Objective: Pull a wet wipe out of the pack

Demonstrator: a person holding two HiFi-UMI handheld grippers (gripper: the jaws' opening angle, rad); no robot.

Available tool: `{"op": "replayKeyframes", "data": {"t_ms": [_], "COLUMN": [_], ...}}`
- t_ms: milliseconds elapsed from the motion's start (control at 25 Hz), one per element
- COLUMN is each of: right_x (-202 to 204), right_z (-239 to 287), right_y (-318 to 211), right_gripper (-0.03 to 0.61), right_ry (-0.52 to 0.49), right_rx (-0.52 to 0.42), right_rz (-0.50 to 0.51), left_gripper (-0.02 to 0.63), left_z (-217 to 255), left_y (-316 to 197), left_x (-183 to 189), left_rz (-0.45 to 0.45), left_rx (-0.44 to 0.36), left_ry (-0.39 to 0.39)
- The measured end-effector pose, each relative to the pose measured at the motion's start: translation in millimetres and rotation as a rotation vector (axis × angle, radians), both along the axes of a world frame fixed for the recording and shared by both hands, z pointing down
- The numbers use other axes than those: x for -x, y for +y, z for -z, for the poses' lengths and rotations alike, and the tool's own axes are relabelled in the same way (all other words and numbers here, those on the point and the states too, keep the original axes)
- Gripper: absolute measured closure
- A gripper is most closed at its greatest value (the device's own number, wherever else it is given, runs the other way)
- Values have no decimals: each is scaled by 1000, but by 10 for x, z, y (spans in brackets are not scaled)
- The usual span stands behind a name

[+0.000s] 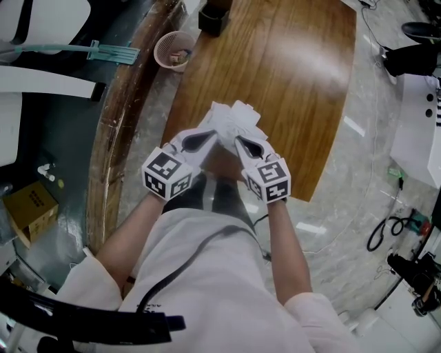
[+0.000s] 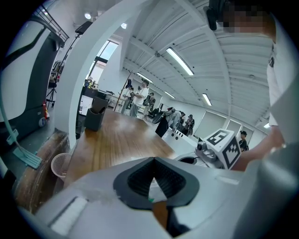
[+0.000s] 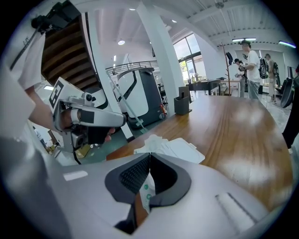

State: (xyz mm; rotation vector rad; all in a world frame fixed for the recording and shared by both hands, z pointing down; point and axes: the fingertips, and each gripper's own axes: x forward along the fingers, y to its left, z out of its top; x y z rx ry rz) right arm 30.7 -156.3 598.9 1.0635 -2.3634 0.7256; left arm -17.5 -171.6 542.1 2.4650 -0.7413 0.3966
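Observation:
A white wet wipe pack [image 1: 238,118] lies on the brown wooden table [image 1: 289,76], close to its near edge. My left gripper [image 1: 216,136] comes in from the near left, its jaws closed on the pack's near edge; in the left gripper view the tips [image 2: 153,159] meet, with a bit of white and green pack [image 2: 156,190] showing behind them. From the near right, my right gripper [image 1: 234,138] is shut on a crumpled white wipe [image 3: 153,140] that sticks up from the pack [image 3: 184,150]. Its tips [image 3: 149,155] are pressed together there.
A pink mesh basket [image 1: 173,49] stands on the floor off the table's far left corner. A black container [image 1: 213,17] stands at the table's far end. A cardboard box [image 1: 31,208] sits on the floor at the left, cables [image 1: 386,231] on the right. People stand far off.

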Motion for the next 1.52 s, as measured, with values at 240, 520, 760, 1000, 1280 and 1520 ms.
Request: {"op": "replayKeyframes", "data": {"t_ms": [240,520,760,1000,1280,1520], "right_x": [-4,-38,-59,-96,-123,-151], "right_z": [109,209,310,434,598,744], "right_y": [0,35,37,60,64,83], "right_gripper": [568,568,568,568,568,568], "right_ry": [1,3,5,11,19,21], "right_rx": [-22,-39,-65,-91,-134,-168], "right_rz": [-24,-48,-67,-82,-103,-121], "left_gripper": [611,611,611,611,611,611], "left_z": [57,129,185,285,376,465], "left_y": [-19,-8,-6,-10,-17,-24], "left_x": [-18,-77,-104,-164,-189,-188], "left_rz": [-23,-50,-70,-84,-97,-99], "left_rx": [-11,-27,-43,-63,-88,-112], "left_ry": [1,4,3,9,16,20]}}
